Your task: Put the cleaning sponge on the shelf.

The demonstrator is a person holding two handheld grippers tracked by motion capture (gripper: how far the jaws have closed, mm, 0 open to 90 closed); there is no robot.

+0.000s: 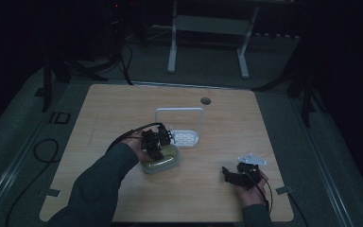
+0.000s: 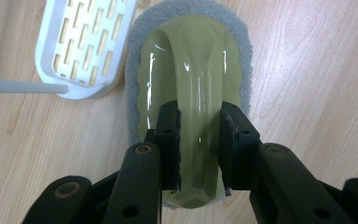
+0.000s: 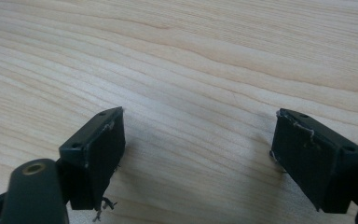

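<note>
The left gripper (image 2: pixel 199 149) clamps the scrubber (image 2: pixel 191 84) by its arched handle, at the rack's (image 2: pixel 81 46) 5 o'clock, ready to lift. The right gripper (image 3: pixel 198 158) rests at the table's (image 3: pixel 214 56) 5 o'clock, jaws wide and empty, keeping clear.

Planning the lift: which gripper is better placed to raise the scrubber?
Left. The left gripper already clamps the scrubber handle; the right gripper sits open over bare table.

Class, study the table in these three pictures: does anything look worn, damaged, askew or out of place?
Yes: the right tongs, open over bare table, have frayed pads with loose threads hanging from their edges, so they look worn. Elsewhere, the scrubber lies flat beside the white tray, its handle between the left tongs; nothing is spilled.
</note>
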